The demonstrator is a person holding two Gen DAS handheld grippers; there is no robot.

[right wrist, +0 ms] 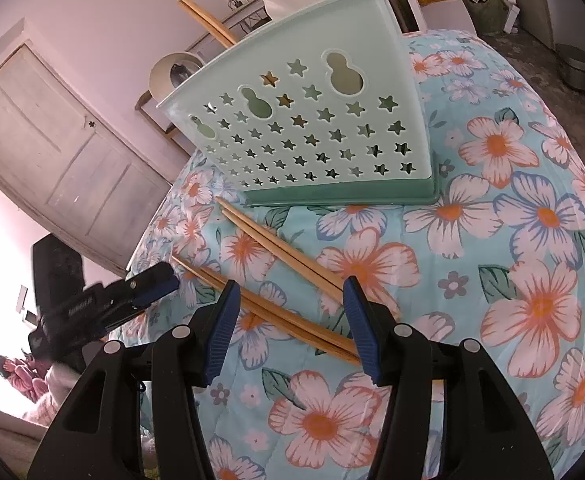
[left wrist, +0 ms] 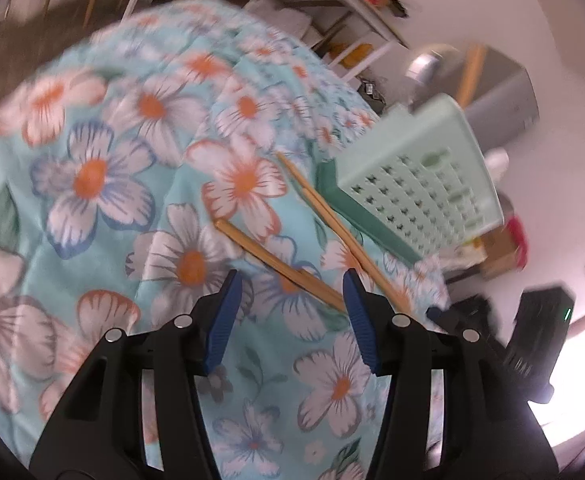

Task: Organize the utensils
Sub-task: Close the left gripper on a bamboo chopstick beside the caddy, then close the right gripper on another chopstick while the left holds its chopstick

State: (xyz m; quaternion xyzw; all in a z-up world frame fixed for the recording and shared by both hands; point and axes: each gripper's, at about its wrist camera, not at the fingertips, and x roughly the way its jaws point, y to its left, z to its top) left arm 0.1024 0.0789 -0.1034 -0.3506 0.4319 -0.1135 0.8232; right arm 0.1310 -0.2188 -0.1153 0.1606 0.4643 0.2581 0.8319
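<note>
Currently right gripper (right wrist: 290, 316), jaws wide and empty, is nearer: chopstick pair (right wrist: 276, 316) runs 10-to-4 between them, holder (right wrist: 312, 136) at 12; left gripper (left wrist: 290, 316) wide too, probably farther.

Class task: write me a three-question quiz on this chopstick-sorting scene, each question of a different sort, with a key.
1. True or false: both the left tongs and the right tongs are open.
2. Multiple choice: the loose chopsticks lie on
A. the floral cloth
B. a bare wooden board
C. a metal tray
3. Fill in: the green holder has cut-outs shaped like gourds and ____.

Key
1. True; neither grips anything.
2. A
3. Stars; a pair of chopsticks already stands in it.
</note>
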